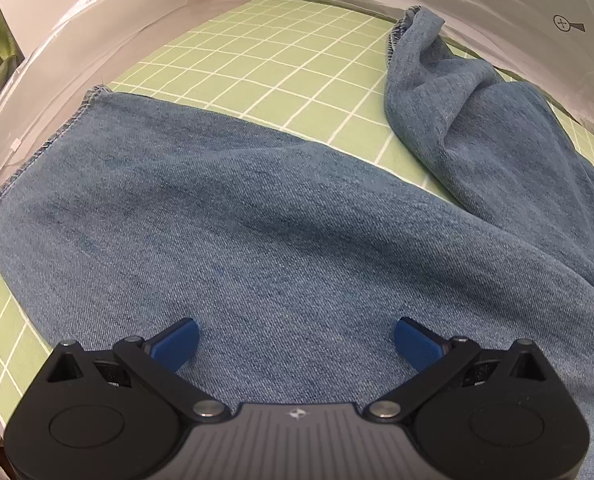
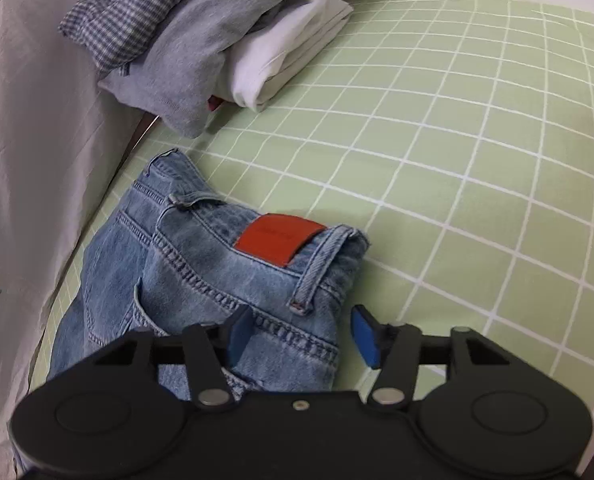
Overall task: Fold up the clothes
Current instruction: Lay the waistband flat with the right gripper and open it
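My right gripper [image 2: 301,334] hangs over the waistband end of the jeans [image 2: 217,272], jaws parted with the denim edge under and between them, pads not pressing. My left gripper [image 1: 297,342] stands wide open above a flat trouser leg [image 1: 225,216], holding nothing. From the right tongs the waistband runs toward 11 o'clock. From the left tongs the flat leg runs to its hem at 10 o'clock, and the other leg [image 1: 477,120] lies rumpled at 1 o'clock. So I judge the long axis spans hand to hand, each nearest its own end. The orange patch [image 2: 279,242] at 12 o'clock bears writing too small to read. Beyond, at 11 o'clock, a stack of folded clothes [image 2: 217,32] sits on the green checked sheet [image 2: 477,140]
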### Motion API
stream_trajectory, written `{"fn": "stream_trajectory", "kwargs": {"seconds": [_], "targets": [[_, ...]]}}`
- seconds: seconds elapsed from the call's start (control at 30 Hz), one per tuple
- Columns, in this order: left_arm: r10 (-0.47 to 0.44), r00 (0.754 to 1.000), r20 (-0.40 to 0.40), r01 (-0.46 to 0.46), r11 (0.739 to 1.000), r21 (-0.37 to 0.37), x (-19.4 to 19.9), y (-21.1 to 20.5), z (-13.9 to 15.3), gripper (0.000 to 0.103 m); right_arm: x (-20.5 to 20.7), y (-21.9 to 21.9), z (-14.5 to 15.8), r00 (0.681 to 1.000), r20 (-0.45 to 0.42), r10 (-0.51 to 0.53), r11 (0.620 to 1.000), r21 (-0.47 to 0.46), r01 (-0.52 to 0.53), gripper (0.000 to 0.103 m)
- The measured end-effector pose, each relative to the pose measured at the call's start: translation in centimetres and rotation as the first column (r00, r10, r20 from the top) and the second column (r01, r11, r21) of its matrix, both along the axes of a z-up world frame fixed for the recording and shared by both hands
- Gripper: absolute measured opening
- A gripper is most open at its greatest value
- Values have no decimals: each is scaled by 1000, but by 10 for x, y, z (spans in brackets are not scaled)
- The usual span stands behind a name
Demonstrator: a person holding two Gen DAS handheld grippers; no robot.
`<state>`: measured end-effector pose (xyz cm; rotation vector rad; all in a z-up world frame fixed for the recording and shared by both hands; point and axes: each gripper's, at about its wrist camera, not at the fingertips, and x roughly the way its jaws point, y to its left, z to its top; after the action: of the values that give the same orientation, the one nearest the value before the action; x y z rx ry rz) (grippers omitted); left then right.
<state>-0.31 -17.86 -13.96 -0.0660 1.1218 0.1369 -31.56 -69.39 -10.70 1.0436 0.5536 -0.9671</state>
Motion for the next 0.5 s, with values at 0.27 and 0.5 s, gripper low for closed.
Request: {"fn": "stream_trajectory", "kwargs": {"seconds": [0.27,0.5], "targets": [[19,1000,10,-19,1000,3,-15,-4,1,103,-15,7,6,995,-92,44,994,-96,-52,10],[-58,998,13,58,998,5,-53,-25,2,103,-68,5,7,987,-159,16,992,-119,-35,10]]}}
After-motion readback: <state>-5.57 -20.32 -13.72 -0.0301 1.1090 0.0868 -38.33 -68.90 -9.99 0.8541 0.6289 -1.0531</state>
